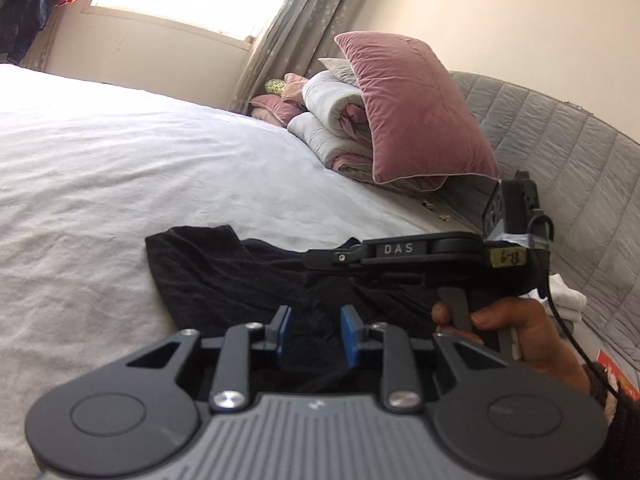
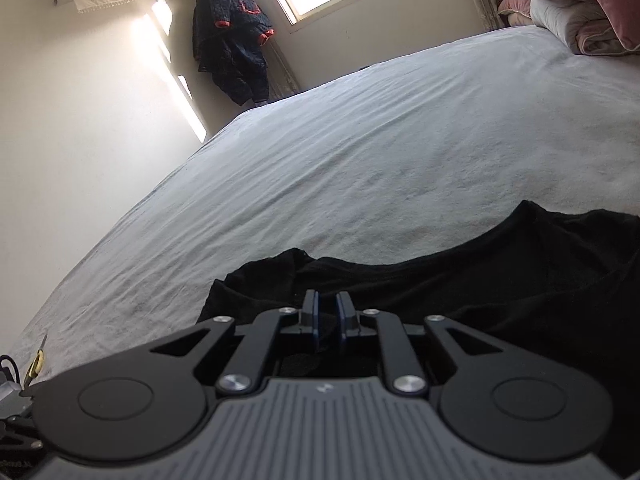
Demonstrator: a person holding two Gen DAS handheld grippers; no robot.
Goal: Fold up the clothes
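Right now I see the black garment (image 1: 224, 276) lying crumpled on the pale bedsheet (image 1: 120, 168), long axis crosswise. My left gripper (image 1: 316, 330) hovers over its near edge, slightly parted, empty; my right gripper (image 2: 327, 316), narrowly parted, likewise.

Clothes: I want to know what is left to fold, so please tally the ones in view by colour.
Black garment, spread on the bed: 1
Dark blue jacket with red trim, hanging by the window: 1
White folded cloth, kind unclear: 1
Total: 3
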